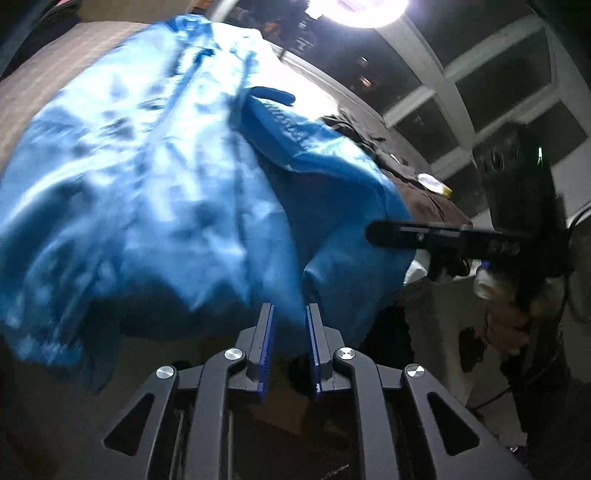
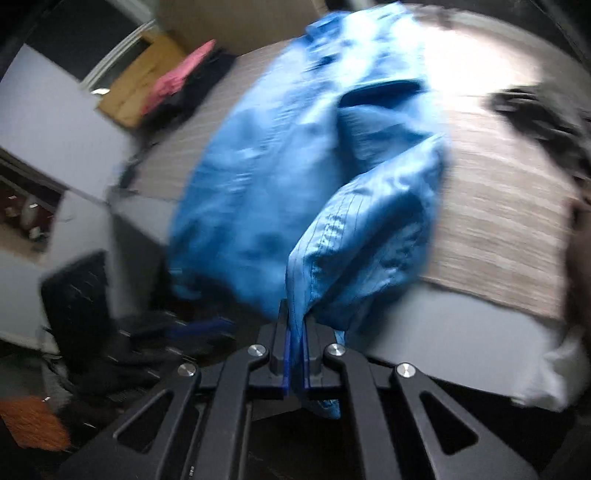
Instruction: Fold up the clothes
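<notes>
A shiny blue garment lies rumpled across a bed with a beige striped cover. In the left wrist view my left gripper stands open at the garment's near hem, its blue pads apart and the cloth edge just at the tips. From the right, my right gripper reaches in side-on against the blue cloth, held by a person's hand. The right wrist view is blurred; there my right gripper is shut on a bunched fold of the blue garment, which rises from its jaws.
Dark brown clothing lies on the bed beyond the blue garment. A bright lamp and a window are behind. A pink cloth and dark clothes sit by a cardboard box. White mattress side faces me.
</notes>
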### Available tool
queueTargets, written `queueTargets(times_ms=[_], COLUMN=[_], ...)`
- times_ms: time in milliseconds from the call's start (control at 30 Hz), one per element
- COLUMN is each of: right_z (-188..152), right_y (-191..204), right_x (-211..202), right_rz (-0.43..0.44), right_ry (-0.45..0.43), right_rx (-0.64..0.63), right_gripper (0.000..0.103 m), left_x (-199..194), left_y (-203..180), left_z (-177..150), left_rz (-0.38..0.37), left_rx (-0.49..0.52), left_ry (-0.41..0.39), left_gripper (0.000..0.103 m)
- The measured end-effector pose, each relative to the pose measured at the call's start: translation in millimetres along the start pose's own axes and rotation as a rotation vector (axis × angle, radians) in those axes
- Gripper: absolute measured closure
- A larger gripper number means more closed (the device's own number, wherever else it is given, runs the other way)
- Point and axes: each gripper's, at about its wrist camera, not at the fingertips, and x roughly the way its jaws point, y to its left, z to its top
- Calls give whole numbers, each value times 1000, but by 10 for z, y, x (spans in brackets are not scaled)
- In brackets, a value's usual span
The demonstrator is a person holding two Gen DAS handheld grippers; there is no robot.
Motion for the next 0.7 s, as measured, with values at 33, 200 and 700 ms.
queueTargets(times_ms=[33,200,700], right_z=[25,66,348], right_y=[79,310,-1], right_x=[157,650,-196], right_rz=[34,93,-50], right_ry=[49,239,106], right_rx=[-3,-3,-97], right_gripper=[95,85,66], left_x=[-36,-124,53], left_y=[72,352,57], left_z=[-36,-176,-224], left_rz=[4,11,-53], left_rx=[-20,-110,-99], left_ry=[-6,-13,-1], left_gripper=[88,88,75])
